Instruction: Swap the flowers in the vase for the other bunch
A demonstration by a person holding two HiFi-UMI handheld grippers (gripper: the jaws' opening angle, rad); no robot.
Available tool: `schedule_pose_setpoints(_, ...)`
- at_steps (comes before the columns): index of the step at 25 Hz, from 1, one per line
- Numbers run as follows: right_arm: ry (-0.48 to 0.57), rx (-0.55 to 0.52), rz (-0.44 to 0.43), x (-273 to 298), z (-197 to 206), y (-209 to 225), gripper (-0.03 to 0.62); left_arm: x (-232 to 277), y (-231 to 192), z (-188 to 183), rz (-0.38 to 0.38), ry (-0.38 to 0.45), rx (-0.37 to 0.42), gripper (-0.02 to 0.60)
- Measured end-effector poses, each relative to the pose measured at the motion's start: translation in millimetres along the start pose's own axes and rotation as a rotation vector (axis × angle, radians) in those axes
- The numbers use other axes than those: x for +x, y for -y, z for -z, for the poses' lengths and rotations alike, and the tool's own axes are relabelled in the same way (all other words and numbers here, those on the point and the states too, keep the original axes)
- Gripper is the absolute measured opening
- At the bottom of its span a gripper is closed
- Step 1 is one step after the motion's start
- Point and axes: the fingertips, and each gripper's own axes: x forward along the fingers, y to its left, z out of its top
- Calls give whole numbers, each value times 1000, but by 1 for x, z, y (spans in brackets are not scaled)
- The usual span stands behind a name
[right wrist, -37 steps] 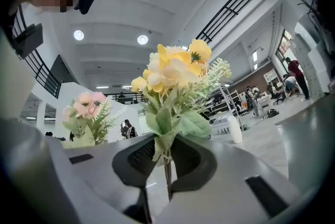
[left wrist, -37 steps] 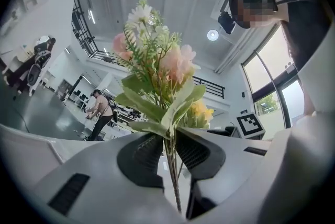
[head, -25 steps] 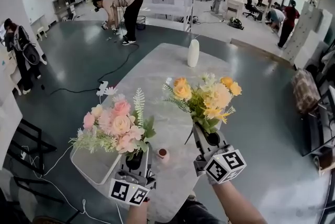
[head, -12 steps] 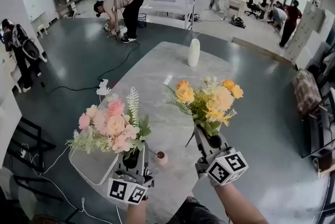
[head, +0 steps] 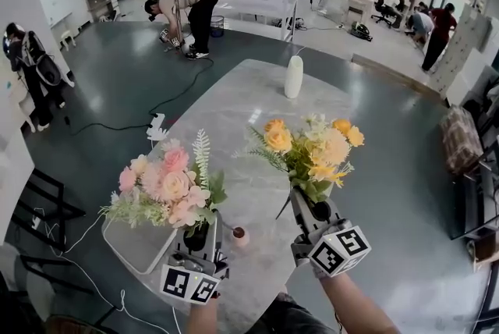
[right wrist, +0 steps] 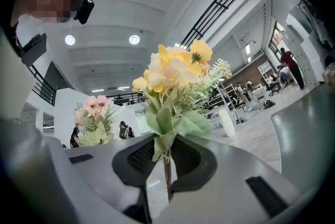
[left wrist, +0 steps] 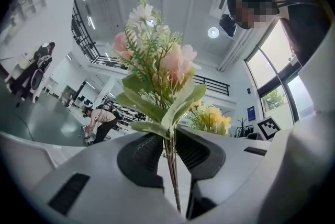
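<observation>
Two bunches of flowers are held up over the near end of the grey table (head: 257, 98). My left gripper (head: 199, 239) is shut on the stems of the pink bunch (head: 168, 184), whose blooms (left wrist: 157, 60) rise between the jaws in the left gripper view. My right gripper (head: 312, 209) is shut on the stems of the yellow bunch (head: 312, 147), seen upright (right wrist: 175, 74) in the right gripper view. The white vase (head: 293, 77) stands alone at the far end of the table, well beyond both grippers, and shows small in the right gripper view (right wrist: 226, 122).
A small brown-topped object (head: 241, 232) lies on the table between the grippers. A white tray (head: 140, 246) juts from the table's near left edge. A cable and power strip (head: 156, 127) lie on the floor at left. People (head: 187, 5) stand and bend in the background.
Both bunches have stayed in the grippers' hold, shifting only slightly in the view. The vase has not moved.
</observation>
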Motion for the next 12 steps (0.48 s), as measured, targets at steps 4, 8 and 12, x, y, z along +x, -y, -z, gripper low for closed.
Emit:
schedule_pose_setpoints(4,1,11,-11,-2,2,-10,66,-9,-3,0,-8,-10,1,83)
schedule_pose_setpoints(8,-8,11,-16,-5,5,-10,66,-12,-2,10,-19,-22,-12,83)
schedule_pose_setpoints(12,-19,21,-19,-4,18,6,66,-5,-1,31,-23,-33,-11,83)
